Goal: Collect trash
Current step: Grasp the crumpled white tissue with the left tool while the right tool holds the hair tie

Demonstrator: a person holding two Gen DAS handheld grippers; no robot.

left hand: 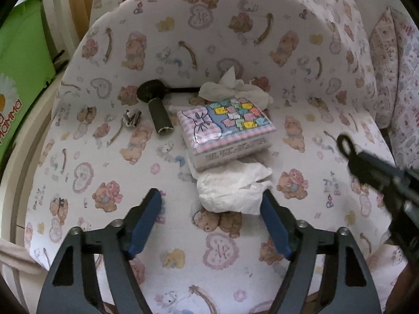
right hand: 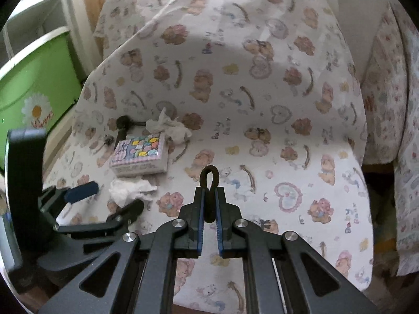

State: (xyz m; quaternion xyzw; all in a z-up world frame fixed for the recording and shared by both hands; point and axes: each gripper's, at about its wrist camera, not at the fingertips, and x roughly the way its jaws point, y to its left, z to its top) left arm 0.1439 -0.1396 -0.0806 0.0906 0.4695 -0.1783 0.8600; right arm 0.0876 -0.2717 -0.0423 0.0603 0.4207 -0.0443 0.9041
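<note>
Teddy-bear patterned cloth (left hand: pixel 235 256) covers the tabletop and climbs a rounded back behind it, with a green bin (left hand: pixel 23 60) bearing a daisy print off at ten o'clock. Near the middle of the cloth we see a pastel tissue pack (left hand: pixel 225 128), lying flat. One crumpled white tissue (left hand: pixel 233 191) sits at its six o'clock edge, touching it and partly tucked under it; a second crumpled tissue (left hand: pixel 235 89) lies against its twelve o'clock side. At ten o'clock from the pack rests a dark cylindrical tool (left hand: pixel 157 110) with a thin stem running toward the far tissue, and just beside it, further toward nine o'clock, a small crinkled foil scrap (left hand: pixel 132 119).

Our left gripper (left hand: pixel 212 204) hangs low over the cloth with its jaws spread wide; the near tissue lies between the blue pads (left hand: pixel 146 222), brushing the right-hand one, not pinched. Our right gripper (right hand: pixel 209 201) has its jaws clenched on a dark looped band (right hand: pixel 209 180), whose loop pokes out past the tips. In the left wrist view this gripper comes in at three o'clock, well apart from the pack.
</note>
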